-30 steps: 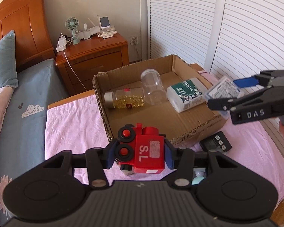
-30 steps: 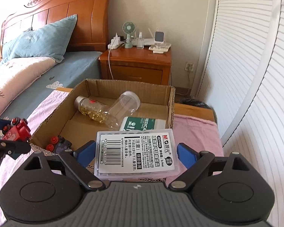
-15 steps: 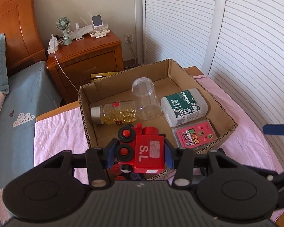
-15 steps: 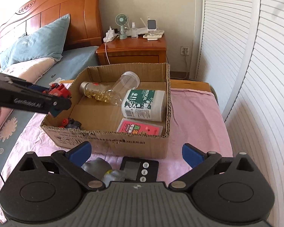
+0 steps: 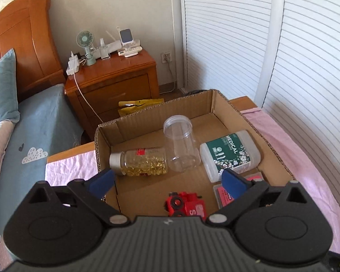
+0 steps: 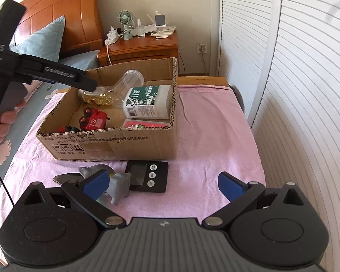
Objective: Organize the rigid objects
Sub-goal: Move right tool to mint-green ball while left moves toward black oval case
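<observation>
Hovering over the box, left gripper was wide, empty; train lay inside, lower centre. Right gripper, wide, risked knocking the timer and figurine.

This was a home bedroom: a carved orange-brown wooden headboard stood behind a bed with a blue-grey pillow, beside a matching wooden nightstand carrying a small pale-green desk fan and chargers, with white louvred closet doors along the wall.
</observation>
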Motion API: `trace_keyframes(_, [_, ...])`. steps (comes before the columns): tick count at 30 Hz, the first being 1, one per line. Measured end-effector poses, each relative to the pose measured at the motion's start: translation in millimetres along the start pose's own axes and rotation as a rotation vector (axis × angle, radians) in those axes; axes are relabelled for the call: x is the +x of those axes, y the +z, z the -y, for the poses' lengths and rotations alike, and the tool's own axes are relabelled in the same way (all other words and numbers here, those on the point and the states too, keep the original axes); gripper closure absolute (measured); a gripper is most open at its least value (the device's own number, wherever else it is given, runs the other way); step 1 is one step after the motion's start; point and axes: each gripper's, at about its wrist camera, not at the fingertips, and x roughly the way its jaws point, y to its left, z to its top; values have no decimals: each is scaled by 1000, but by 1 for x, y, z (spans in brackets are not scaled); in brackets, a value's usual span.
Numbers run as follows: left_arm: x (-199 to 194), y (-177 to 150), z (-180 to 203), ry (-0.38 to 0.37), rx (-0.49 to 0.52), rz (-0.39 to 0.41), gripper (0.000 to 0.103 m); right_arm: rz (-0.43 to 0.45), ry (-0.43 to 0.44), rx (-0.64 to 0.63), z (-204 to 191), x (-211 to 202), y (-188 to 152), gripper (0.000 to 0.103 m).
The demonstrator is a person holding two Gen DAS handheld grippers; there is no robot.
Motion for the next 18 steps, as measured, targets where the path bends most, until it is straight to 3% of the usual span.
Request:
trace_keyframes(9, [-46,-27,-9,18,-17,-31,2,-7,-40,6,6,5,-9,0])
trace_keyframes(18, [-86,-102,13,56,-20,26,1,-13,-44,57,16,12,-21,0])
